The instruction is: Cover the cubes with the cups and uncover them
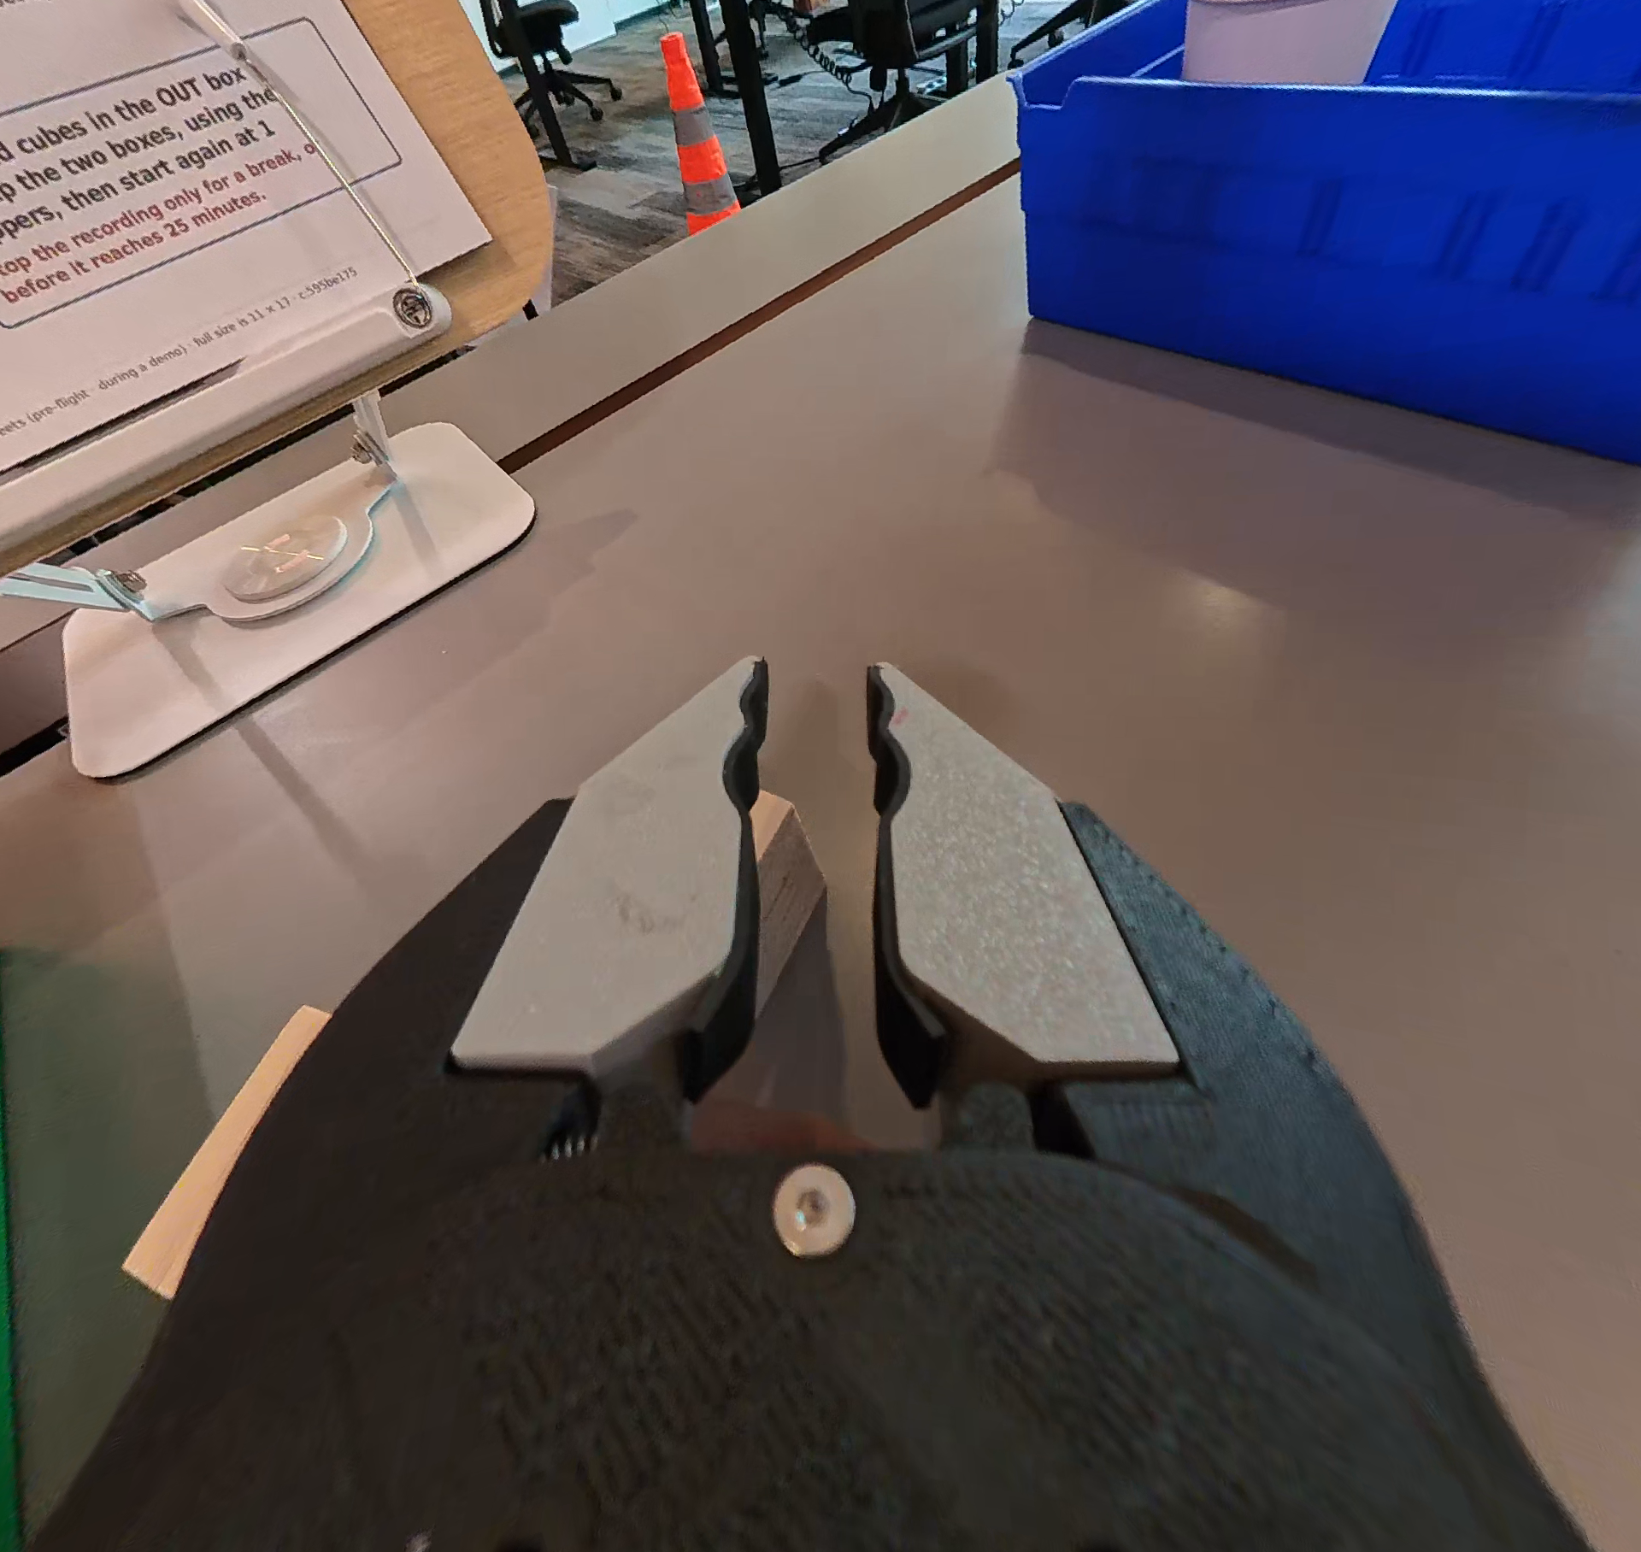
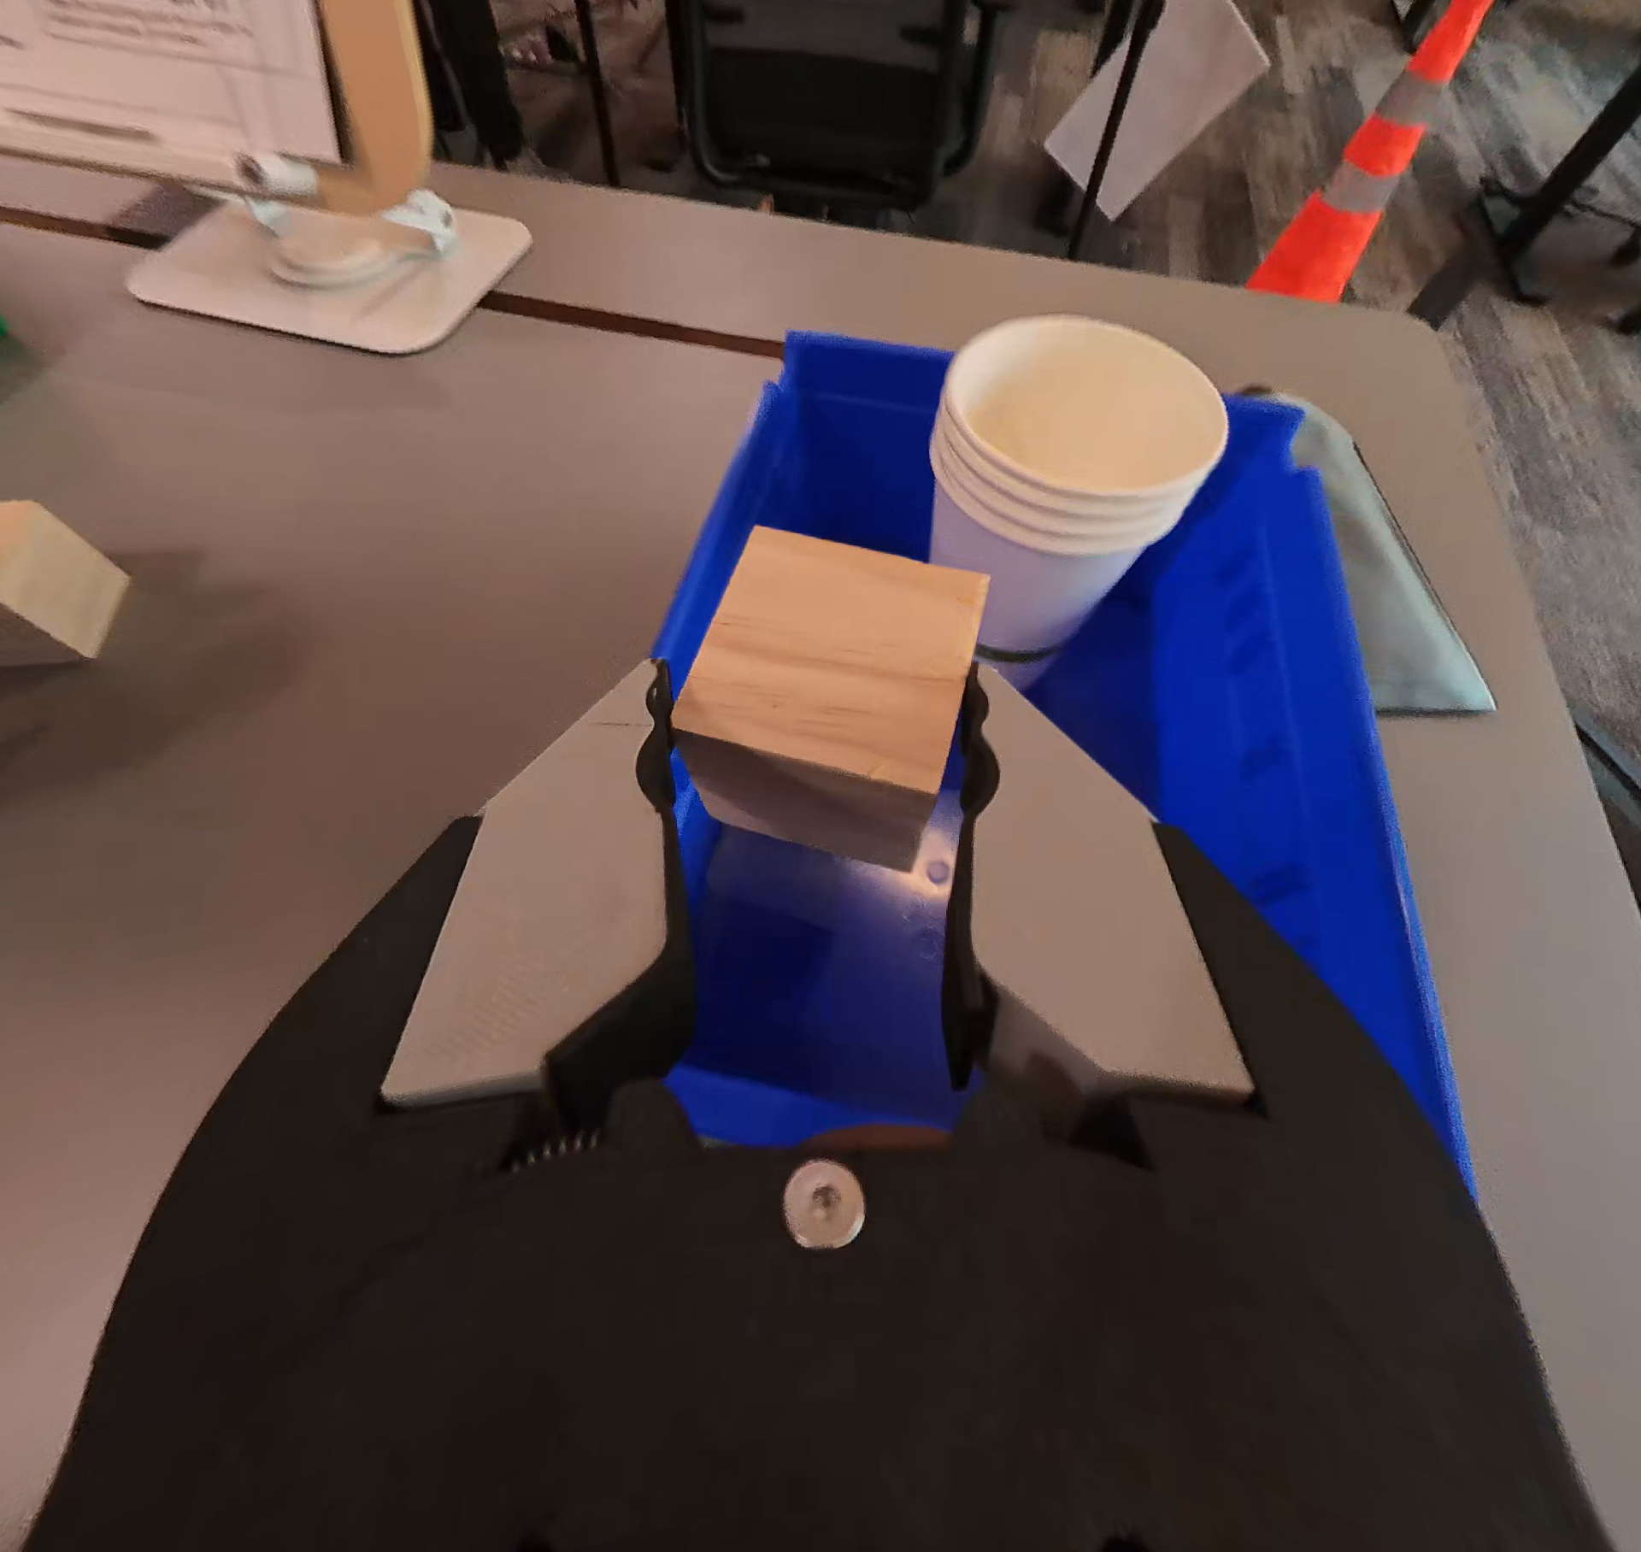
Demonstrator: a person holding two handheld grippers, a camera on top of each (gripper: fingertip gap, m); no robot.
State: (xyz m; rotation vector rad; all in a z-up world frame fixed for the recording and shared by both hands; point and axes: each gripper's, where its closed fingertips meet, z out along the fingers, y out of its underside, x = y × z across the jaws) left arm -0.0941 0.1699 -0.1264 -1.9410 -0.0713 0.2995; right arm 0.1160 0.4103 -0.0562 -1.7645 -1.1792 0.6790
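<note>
Grey table, blue bin: right gripper clamps wooden cube above bin, left gripper narrowly parted, empty; next, set cube on table.

I see a grey desk with a dark seam across its far part. On it rest a blue bin, the white base of a document stand, and a wooden cube at my left.
</note>
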